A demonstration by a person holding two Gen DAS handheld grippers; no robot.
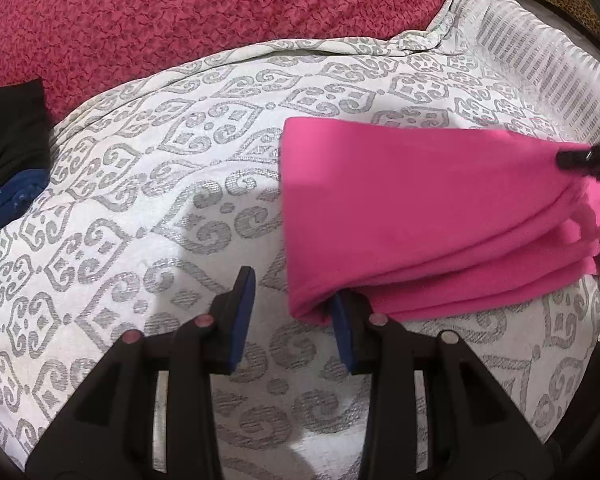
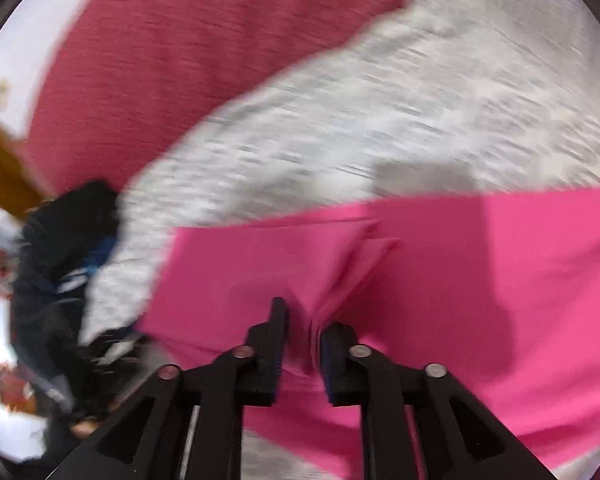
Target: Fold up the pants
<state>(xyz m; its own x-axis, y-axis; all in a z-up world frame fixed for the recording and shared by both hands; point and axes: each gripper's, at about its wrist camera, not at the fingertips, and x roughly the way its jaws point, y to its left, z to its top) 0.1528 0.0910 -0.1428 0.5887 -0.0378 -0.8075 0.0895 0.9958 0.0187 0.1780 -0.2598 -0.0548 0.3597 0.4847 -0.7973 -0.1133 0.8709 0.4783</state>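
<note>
Where a white sheet (image 1: 148, 184) with a grey scroll pattern covers the bed, a dark red blanket (image 1: 180, 20) lies beyond it and dark clothes (image 1: 8, 132) sit at the left edge. The bright pink pants (image 1: 440, 208) lie folded in layers on the sheet. The left claw (image 1: 292, 292) stands open, one finger touching the pants' near corner. The right claw (image 2: 304, 320) grips a bunched fold of the pants, in a blurred view.
</note>
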